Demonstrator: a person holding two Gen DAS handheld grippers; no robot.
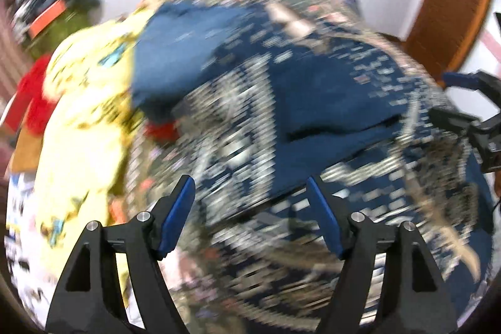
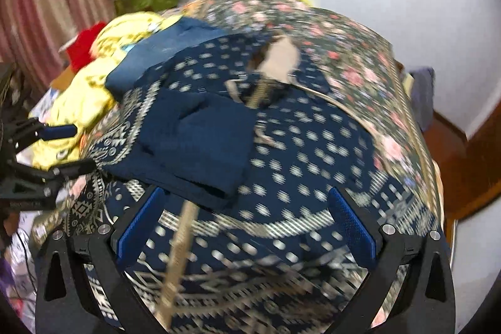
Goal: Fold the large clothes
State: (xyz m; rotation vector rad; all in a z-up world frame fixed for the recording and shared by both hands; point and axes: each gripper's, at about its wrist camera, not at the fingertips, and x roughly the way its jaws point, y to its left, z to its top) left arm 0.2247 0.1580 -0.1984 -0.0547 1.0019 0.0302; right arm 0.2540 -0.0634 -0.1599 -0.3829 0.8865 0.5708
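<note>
Navy patterned garment spread on floral bedsheet, plain blue sleeve folded across it. Left gripper and right gripper above it, fingers apart, empty. Yellow cloth beside.

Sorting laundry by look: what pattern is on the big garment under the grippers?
Navy blue garment with white dots and geometric bands; right wrist view shows it best.

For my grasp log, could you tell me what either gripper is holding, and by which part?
Nothing is held. The left gripper and the right gripper are both open above the navy patterned garment, with nothing between their fingers.
</note>
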